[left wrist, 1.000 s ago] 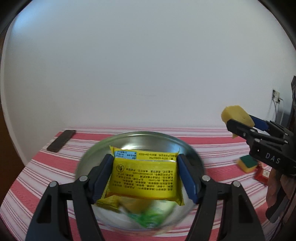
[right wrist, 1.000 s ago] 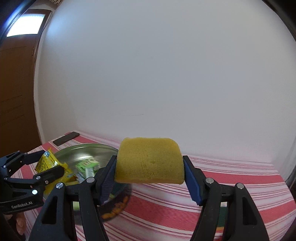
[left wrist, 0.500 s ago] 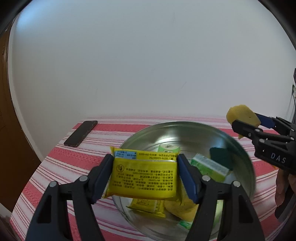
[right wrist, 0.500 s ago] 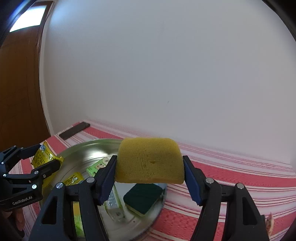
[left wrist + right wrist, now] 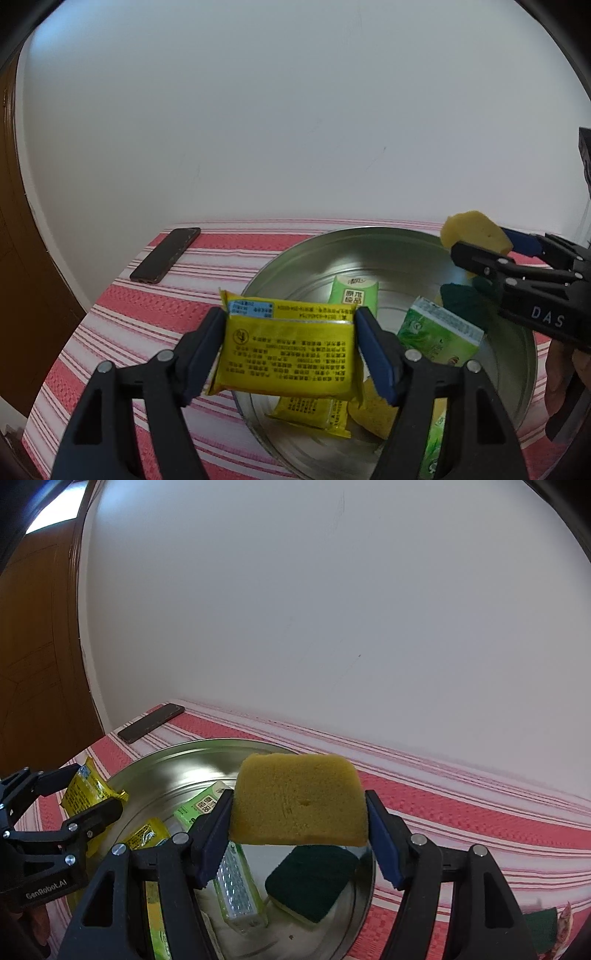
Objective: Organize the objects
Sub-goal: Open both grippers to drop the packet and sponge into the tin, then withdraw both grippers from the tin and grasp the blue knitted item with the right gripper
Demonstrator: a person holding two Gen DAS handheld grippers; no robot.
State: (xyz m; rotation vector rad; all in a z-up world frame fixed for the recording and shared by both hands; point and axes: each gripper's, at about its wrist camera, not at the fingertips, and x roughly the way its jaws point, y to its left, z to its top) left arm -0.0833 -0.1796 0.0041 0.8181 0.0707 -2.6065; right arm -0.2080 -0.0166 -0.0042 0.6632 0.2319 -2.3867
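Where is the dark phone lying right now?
In both wrist views the phone lies flat on the striped tablecloth at the far left corner, near the wall, apart from the metal bowl.

Both wrist views angle down, close — sharing the metal bowl [image 5: 388,240].

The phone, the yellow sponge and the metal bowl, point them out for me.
phone [image 5: 165,255], left wrist view, middle of its dark screen.
yellow sponge [image 5: 299,799], right wrist view, centre of its front face.
metal bowl [image 5: 369,233], left wrist view, far rim.
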